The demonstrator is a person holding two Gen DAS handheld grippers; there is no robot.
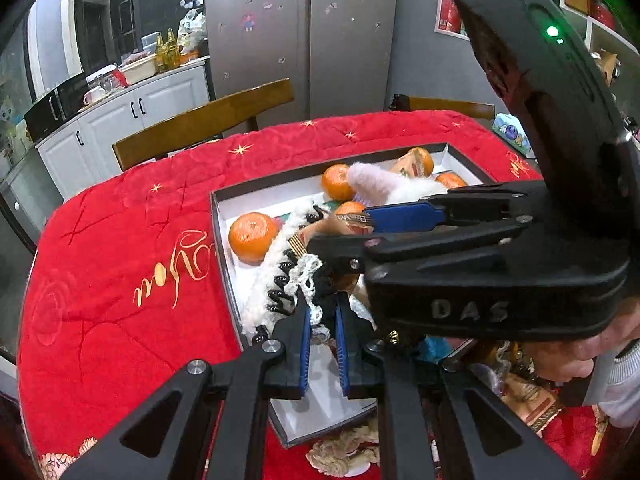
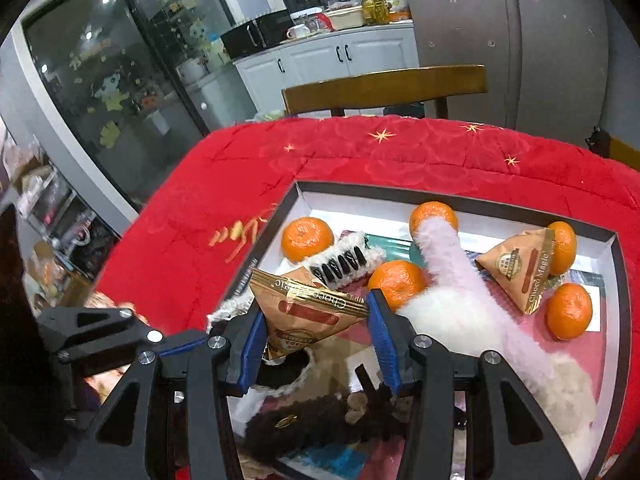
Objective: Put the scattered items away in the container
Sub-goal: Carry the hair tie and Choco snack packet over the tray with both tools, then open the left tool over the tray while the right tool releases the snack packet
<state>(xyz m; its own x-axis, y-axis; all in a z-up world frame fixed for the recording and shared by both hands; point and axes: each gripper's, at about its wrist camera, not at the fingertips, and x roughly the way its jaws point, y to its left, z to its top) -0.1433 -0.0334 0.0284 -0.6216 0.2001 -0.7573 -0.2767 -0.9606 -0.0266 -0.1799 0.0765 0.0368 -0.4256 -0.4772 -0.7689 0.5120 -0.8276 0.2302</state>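
Observation:
A shallow white box with dark walls [image 1: 218,216] [image 2: 460,196] lies on the red tablecloth. It holds several oranges [image 1: 253,237] [image 2: 307,239], a fluffy hair claw [image 2: 344,258], a pink-white plush [image 2: 452,280] and a Choco Magic packet [image 2: 524,268]. My left gripper [image 1: 322,320] is shut on a black scrunchie with white lace trim [image 1: 310,280] over the box's near end. My right gripper [image 2: 316,322] has its jaws around a second brown Choco Magic packet [image 2: 308,312] above the box; it also shows in the left wrist view [image 1: 404,216].
The red tablecloth [image 1: 120,264] covers the round table. Wooden chairs [image 1: 200,120] [image 2: 384,88] stand at the far side. More snack packets [image 1: 532,400] and a dark fuzzy item [image 2: 308,420] lie near the box's near end. A beige item [image 1: 344,452] lies on the cloth.

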